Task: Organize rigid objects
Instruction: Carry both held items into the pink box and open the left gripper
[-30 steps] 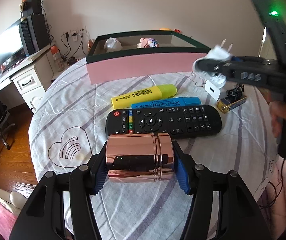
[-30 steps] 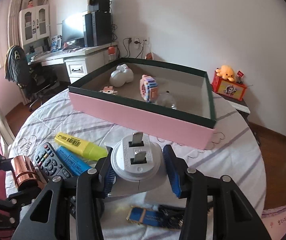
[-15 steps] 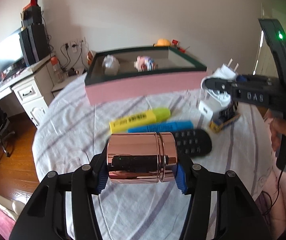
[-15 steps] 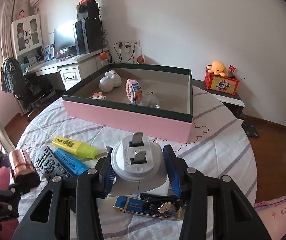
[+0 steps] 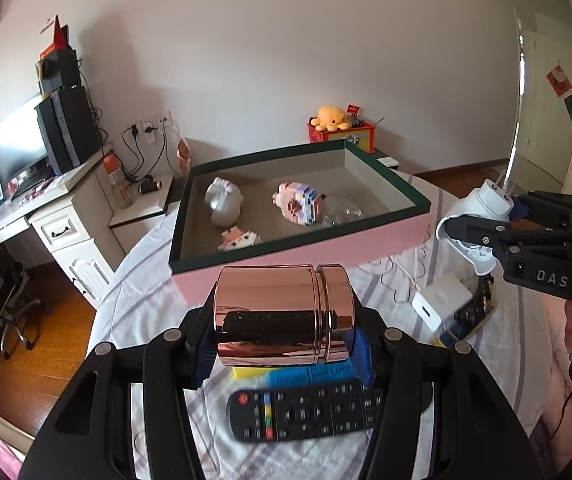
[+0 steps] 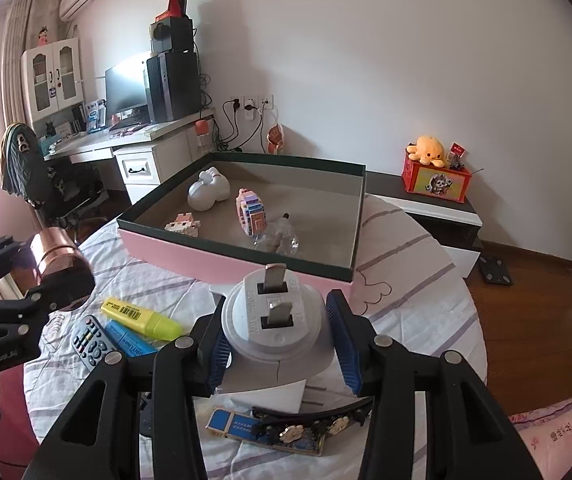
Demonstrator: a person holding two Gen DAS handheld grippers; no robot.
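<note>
White letters "DAS" stand on the black body of the right claw [image 5: 502, 220]. Raised lettering on the white plug adapter [image 6: 274, 316] reads roughly "250V". The yellow highlighter [image 6: 140, 318] carries a barcode, digits unreadable.

The right gripper [image 6: 279, 338] grips a white plug adapter [image 6: 274, 322] between its blue-padded fingers [image 6: 342, 340], prongs facing forward, above the cloth-covered surface [image 6: 414, 276]. At the left edge the left gripper [image 6: 26, 280] holds a copper canister [image 6: 60, 260] clear of the surface, above a remote control [image 6: 92, 342], a yellow highlighter [image 6: 138, 316] and a blue marker [image 6: 130, 340]. Beyond stands a pink-sided box [image 6: 222, 258] containing small figures; a decorated hair clip [image 6: 310, 424] lies below the adapter.
</note>
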